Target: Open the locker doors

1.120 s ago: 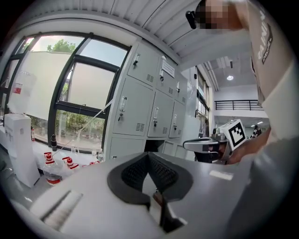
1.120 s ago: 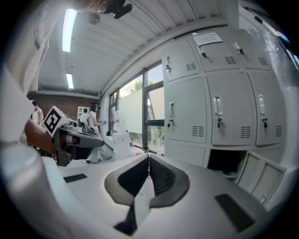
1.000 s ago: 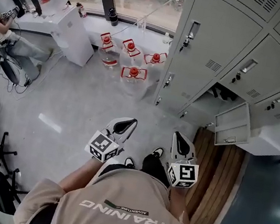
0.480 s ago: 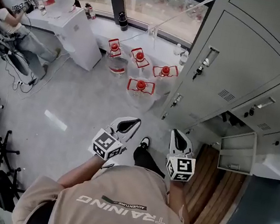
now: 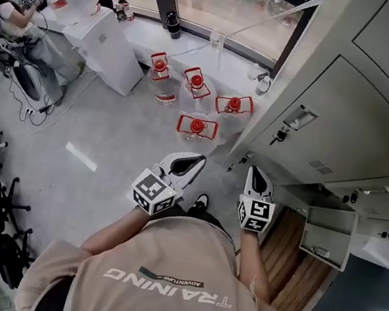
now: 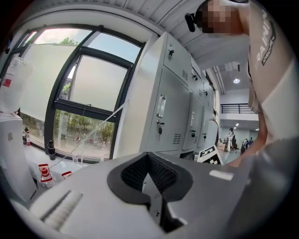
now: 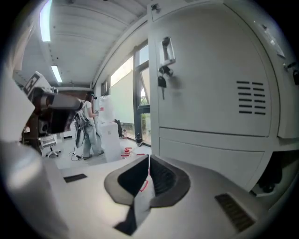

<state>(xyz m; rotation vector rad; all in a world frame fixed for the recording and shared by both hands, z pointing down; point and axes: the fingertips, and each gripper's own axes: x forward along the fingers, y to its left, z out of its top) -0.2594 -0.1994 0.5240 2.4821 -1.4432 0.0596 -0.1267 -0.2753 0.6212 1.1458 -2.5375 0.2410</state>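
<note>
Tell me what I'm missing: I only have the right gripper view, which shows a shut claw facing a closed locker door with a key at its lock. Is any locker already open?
Observer: Yes. The head view shows one small locker door swung open, to the right of the right claw.
Reviewer: What about the left claw?
Observer: In its own view, the left claw is shut with nothing in it.
Reviewer: Is there anything on the floor nearby?
Observer: Four water bottles with red caps stand in a cluster ahead of the left claw.
</note>
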